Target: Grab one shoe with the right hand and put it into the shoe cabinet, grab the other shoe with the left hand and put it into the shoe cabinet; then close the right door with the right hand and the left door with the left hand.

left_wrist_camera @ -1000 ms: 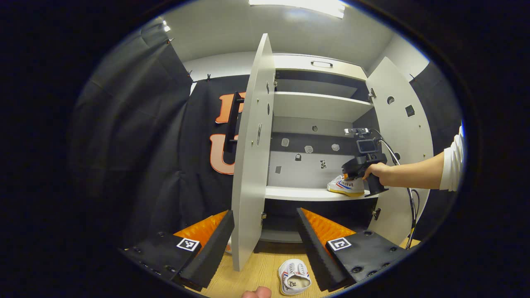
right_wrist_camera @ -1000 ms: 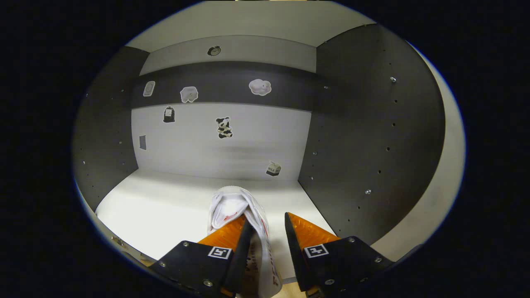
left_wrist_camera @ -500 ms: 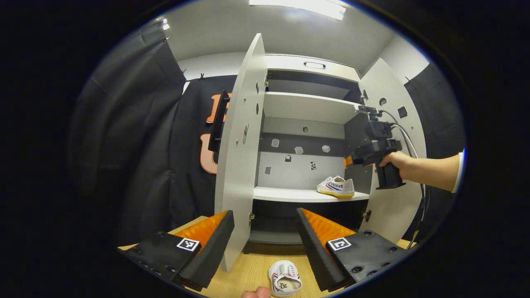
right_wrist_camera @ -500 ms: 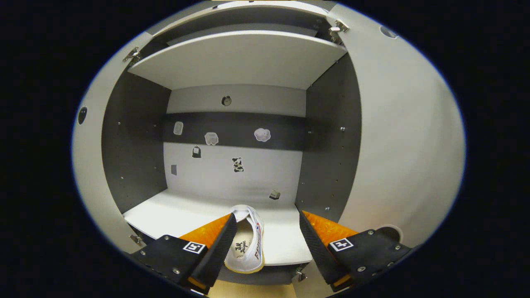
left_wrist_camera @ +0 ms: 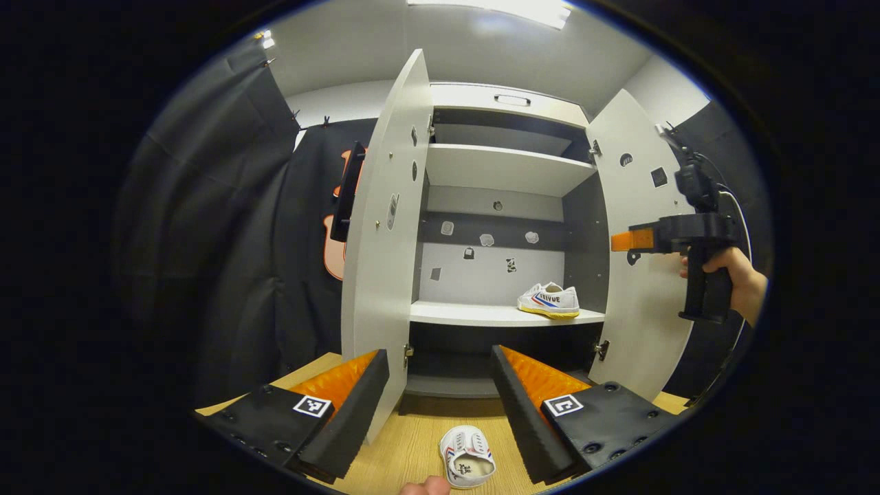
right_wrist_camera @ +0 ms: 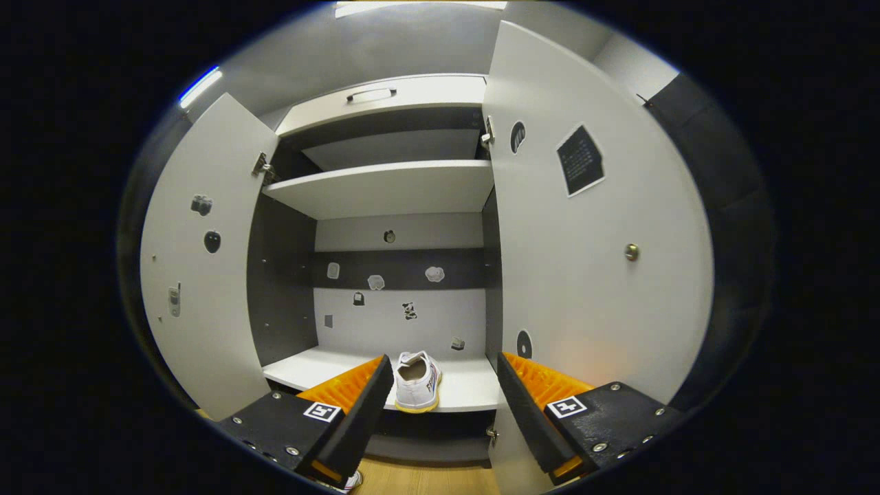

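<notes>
Shoe lies on cabinet shelf, second shoe on the floor at 6 o'clock between left gripper fingers, spread apart, as right gripper is, empty.

Shoe on shelf: white, red and blue side stripes, yellowish sole. Shoe on floor, lower centre of frame: white, same red-blue stripes, dark print on insole. Cabinet: pale grey shelves and doors, dark grey side walls, dark band across light back panel, small stickers scattered. Floor: light wood grain. Dark square patch on right door.
</notes>
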Demonstrator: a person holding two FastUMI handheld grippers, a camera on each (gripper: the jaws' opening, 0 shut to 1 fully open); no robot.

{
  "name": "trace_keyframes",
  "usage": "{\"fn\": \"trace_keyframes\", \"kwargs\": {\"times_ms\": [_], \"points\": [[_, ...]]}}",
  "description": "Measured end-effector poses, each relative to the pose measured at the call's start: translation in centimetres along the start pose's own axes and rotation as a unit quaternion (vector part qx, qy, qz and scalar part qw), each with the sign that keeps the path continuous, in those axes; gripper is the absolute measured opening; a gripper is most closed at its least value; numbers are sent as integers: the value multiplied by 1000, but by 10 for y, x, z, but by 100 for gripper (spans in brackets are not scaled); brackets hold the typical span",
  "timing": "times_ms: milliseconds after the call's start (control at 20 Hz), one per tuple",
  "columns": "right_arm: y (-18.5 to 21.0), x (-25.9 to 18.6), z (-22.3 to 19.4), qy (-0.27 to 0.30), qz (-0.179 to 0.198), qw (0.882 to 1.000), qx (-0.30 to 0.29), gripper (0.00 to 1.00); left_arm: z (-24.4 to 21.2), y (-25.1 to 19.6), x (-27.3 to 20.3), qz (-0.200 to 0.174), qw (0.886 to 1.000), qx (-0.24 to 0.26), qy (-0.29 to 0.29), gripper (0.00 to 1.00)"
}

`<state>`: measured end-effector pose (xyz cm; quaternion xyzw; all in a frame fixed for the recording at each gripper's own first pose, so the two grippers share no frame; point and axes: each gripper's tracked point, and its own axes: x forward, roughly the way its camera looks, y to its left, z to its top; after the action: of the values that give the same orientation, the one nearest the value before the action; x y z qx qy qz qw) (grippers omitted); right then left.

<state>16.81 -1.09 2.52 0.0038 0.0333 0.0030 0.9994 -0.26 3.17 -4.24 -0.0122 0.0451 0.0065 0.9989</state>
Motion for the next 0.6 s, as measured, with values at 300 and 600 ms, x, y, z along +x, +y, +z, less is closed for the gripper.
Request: {"fn": "trace_keyframes", "kwargs": {"times_ms": [300,600], "points": [[6,-89,-29,-9,13,999,-37,93,-25,-13,-7,-9,999,-5,35,96],[4,-147,-84,25,-1,999,-33,94,-73,-3,0,3,995,-9,100,96]]}}
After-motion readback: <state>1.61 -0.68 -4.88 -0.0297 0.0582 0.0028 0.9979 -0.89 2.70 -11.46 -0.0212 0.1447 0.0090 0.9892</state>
